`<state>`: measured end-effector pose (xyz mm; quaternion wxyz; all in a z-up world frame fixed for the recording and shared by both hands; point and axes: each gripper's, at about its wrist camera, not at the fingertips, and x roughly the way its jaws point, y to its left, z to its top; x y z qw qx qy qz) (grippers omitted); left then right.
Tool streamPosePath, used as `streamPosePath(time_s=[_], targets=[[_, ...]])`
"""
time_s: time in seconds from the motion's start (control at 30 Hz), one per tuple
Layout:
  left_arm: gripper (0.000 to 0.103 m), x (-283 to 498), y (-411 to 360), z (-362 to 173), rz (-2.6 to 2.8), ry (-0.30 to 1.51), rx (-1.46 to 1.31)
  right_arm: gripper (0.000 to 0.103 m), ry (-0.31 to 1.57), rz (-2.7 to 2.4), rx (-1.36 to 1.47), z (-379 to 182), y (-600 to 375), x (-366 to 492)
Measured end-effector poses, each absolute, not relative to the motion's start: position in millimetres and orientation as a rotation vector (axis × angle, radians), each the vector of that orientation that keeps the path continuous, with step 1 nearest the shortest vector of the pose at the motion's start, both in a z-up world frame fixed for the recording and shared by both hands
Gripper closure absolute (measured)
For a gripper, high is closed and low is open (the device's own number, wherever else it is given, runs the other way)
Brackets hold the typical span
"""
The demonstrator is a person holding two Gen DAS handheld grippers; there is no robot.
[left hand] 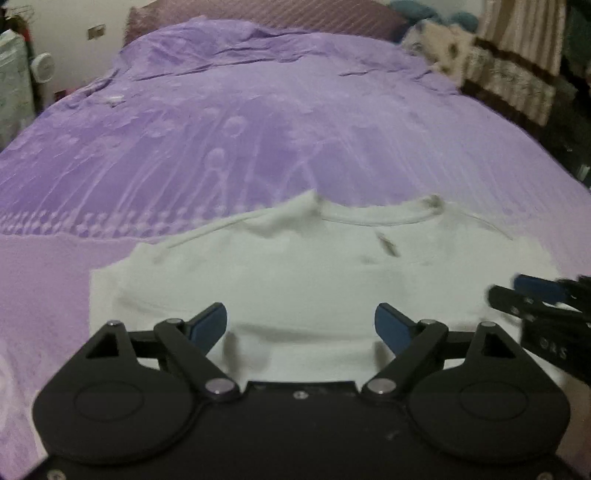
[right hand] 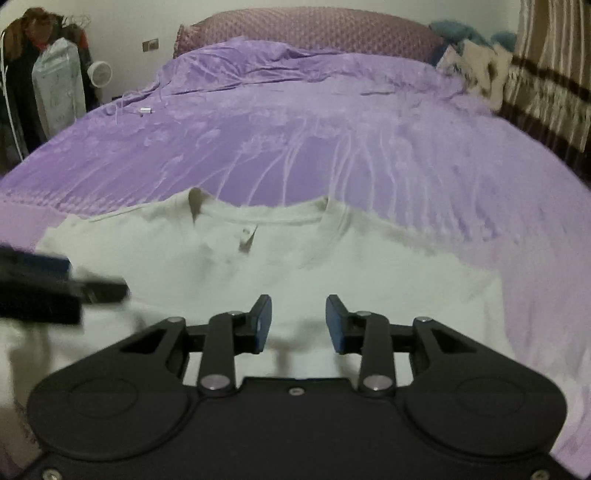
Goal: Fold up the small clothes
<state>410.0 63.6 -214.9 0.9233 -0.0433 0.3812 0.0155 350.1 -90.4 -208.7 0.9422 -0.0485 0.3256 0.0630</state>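
Note:
A small white T-shirt [left hand: 295,266] [right hand: 295,258] lies flat on the purple bedspread, collar toward the headboard. Above the shirt's lower middle my left gripper [left hand: 301,325] stands wide open, with only cloth showing in the gap below. My right gripper [right hand: 298,323] hovers over the same garment with a narrower gap, and nothing sits between its blue pads [right hand: 264,321]. Each gripper shows blurred at the edge of the other's view: the right gripper [left hand: 517,295] at the shirt's right side, the left gripper [right hand: 92,280] at the shirt's left side.
The purple bedspread [left hand: 258,129] [right hand: 295,129] stretches back to a maroon headboard [right hand: 314,33]. Patterned pillows [right hand: 476,70] and a striped curtain [right hand: 546,85] stand at the right. A fan [right hand: 100,74] and hanging clothes [right hand: 40,66] are at the left wall. A small white object [right hand: 145,110] lies on the bedspread.

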Motion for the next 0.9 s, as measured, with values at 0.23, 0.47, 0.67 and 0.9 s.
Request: streamPosePath(time_s=[0.23, 0.47, 0.67, 0.9], targets=[[0.002, 436, 69, -268, 0.038, 0.867, -0.024, 0.072, 0.773, 0.092, -0.018, -269, -101, 386], [0.000, 414, 80, -246, 0.010, 0.831, -0.060, 0.070, 0.717, 0.105, -0.031, -261, -102, 378], [0.000, 328, 140, -209, 0.148, 0.904, -0.194, 0.023, 0.648, 0.040, 0.098, -196, -168, 298], [0.000, 205, 202, -245, 0.134, 0.818, -1.036, 0.021, 0.751, 0.048, 0.510, -200, -246, 181]])
